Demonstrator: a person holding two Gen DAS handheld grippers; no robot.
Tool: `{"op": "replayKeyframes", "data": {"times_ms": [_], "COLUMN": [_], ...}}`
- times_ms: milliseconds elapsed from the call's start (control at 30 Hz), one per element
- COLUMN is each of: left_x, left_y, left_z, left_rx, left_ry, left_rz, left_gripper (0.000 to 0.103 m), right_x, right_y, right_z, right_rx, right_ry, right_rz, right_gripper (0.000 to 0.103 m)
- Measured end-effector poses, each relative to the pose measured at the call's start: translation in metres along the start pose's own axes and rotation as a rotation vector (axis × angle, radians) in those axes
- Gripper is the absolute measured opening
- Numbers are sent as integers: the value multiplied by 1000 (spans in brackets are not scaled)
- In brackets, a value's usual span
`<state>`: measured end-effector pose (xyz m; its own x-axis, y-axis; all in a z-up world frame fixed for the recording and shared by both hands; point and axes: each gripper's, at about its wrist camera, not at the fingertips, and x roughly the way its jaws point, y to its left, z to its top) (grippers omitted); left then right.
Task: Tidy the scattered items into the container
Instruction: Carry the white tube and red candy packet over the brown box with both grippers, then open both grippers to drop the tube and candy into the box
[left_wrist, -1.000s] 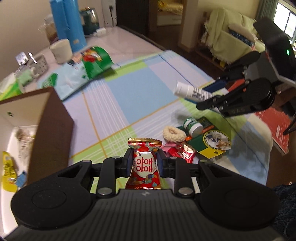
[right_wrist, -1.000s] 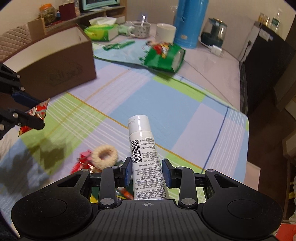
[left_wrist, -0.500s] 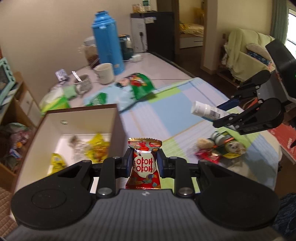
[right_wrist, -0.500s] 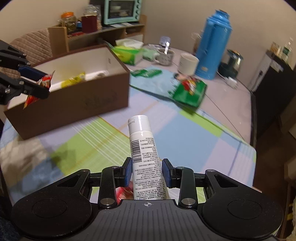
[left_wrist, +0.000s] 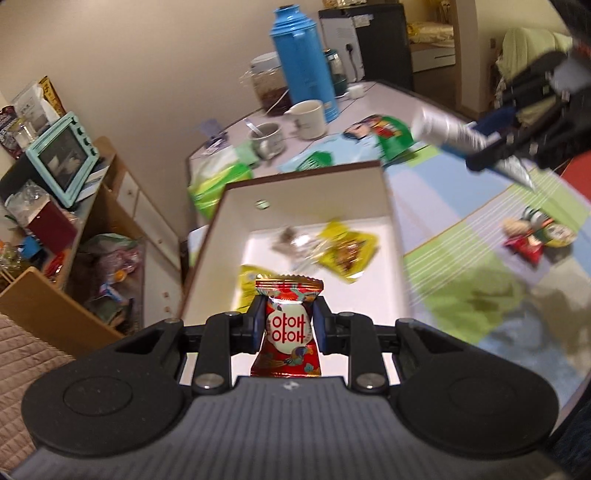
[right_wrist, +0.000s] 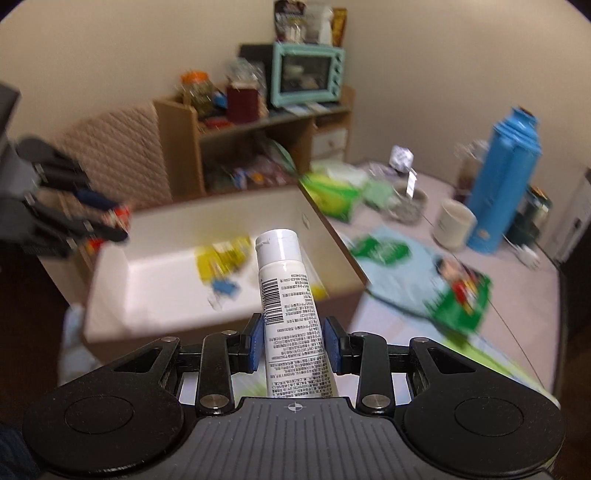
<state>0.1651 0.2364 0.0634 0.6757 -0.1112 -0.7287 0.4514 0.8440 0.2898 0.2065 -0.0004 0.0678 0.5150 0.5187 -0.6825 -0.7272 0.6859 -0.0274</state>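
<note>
Both claws loaded above box (left_wrist: 393, 206).

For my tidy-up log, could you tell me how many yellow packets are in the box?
2: one yellow packet mid-floor of the box, another nearer the left claw, partly hidden.

Left gripper (left_wrist: 289, 326): black plastic body, two round disc-shaped lobes at either side, each with a shallow circular recess. Centre deck was dark grey, ribbed lengthwise, with a small pale mark at its front edge. Two black linkage arms ran forward, each fixed with silver screw heads at both ends. Finger pads (left_wrist: 255, 324) were blue.

Right gripper (right_wrist: 294, 345): same build, black lobes, grey ribbed deck carrying a small crosshair mark, silver screws, blue pads (right_wrist: 257, 341). Seen from the left wrist camera it appeared black with blue fingertips, motion-blurred
</note>
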Motion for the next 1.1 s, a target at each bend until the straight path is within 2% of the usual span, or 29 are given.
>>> {"op": "replayKeyframes", "data": {"times_ms": [233, 367, 600, 867, 1100], "left_x": [22, 41, 81, 129, 154], "left_y": [44, 59, 74, 79, 80], "left_z": [-14, -22, -37, -53, -61], "left_rx": [56, 88, 131, 179, 192], "left_ry": [34, 66, 134, 220, 272], "left_rz": [-10, -42, -120, -197, -258], "left_gripper": [22, 22, 22, 22, 23], "right_x": [46, 76, 123, 156, 178], "right_y": [24, 34, 50, 50, 55], "right_z": [54, 66, 64, 53, 42], "right_rx": [47, 91, 143, 193, 209], "right_ry": [-39, -17, 81, 162, 223], "right_rz": [82, 110, 126, 117, 115], "right_gripper": [33, 33, 33, 33, 33]}}
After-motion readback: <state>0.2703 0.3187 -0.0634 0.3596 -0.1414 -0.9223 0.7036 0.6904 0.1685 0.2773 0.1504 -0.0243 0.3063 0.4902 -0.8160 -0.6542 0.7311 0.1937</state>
